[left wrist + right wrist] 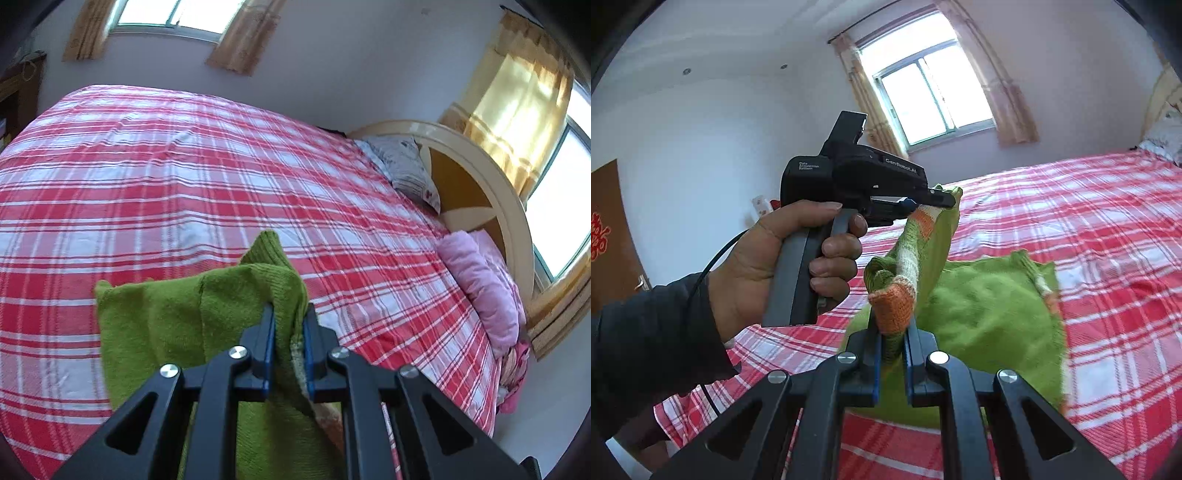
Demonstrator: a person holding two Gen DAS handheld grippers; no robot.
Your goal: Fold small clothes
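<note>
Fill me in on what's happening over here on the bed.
A person is folding a green sweater over a bed with a plaid cover. The left hand-held gripper is shut on one green edge, and the right hand-held gripper is shut on an orange-trimmed edge. That side hangs lifted between them while the rest lies on the cover.

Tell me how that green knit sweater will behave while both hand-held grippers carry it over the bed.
Probably floppy: the green knit sweater sags between the left hand-held gripper and the right hand-held gripper. Likely not slippery, since the ribbed knit bunches between the pads. It looks light, draping loosely over the plaid bedspread.
</note>
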